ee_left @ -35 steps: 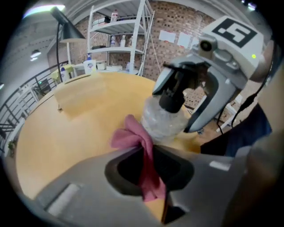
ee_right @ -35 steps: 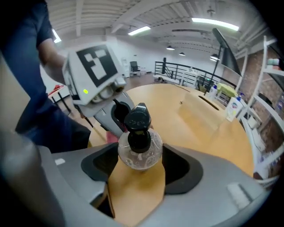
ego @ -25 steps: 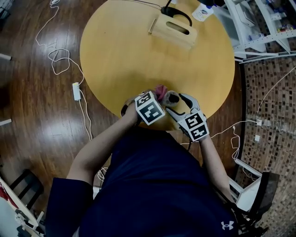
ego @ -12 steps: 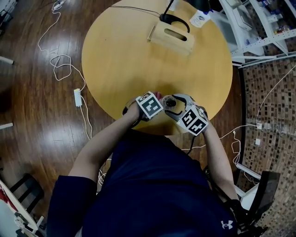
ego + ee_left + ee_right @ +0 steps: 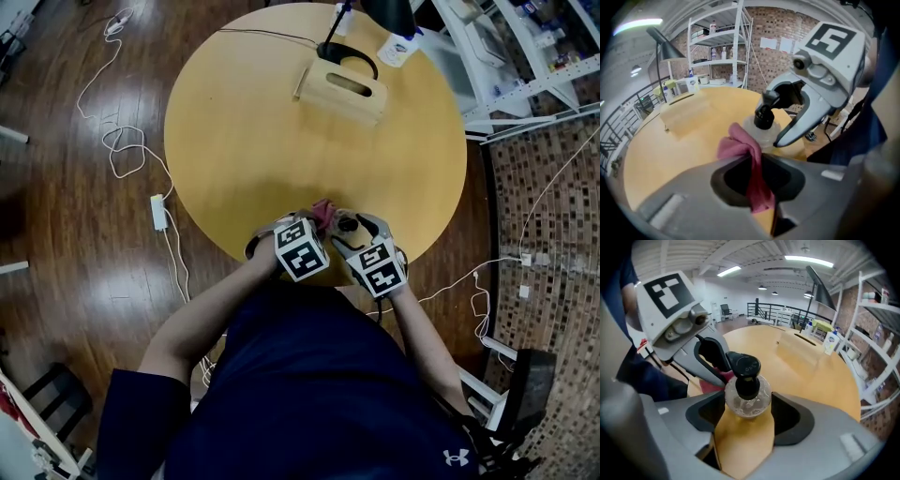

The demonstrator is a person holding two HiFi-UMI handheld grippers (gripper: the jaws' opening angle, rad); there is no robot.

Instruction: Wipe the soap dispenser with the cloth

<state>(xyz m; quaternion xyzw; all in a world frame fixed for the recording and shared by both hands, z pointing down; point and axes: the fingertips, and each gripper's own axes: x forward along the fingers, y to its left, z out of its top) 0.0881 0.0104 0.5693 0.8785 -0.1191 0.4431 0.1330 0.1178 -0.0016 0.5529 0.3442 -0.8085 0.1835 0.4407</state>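
Observation:
A clear soap dispenser [image 5: 349,224] with a black pump stands near the round wooden table's [image 5: 244,131] near edge. My right gripper [image 5: 354,232] is shut on its body; in the right gripper view the dispenser [image 5: 748,398] fills the gap between both jaws of the right gripper [image 5: 747,409]. My left gripper [image 5: 317,223] is shut on a pink cloth [image 5: 323,211]. In the left gripper view the cloth [image 5: 738,145] bunches out of the left gripper [image 5: 757,164] and lies against the left side of the dispenser [image 5: 764,122].
A wooden box with a slot [image 5: 345,89], a black lamp base [image 5: 352,56] and a white bottle [image 5: 398,45] stand at the table's far side. White shelving [image 5: 525,66] is at the right. Cables and a power strip [image 5: 157,211] lie on the floor.
The left gripper with the cloth slid over the dispenser half a second ago and is back at its left side. The right gripper kept its hold; both hands sit slightly nearer the table's edge.

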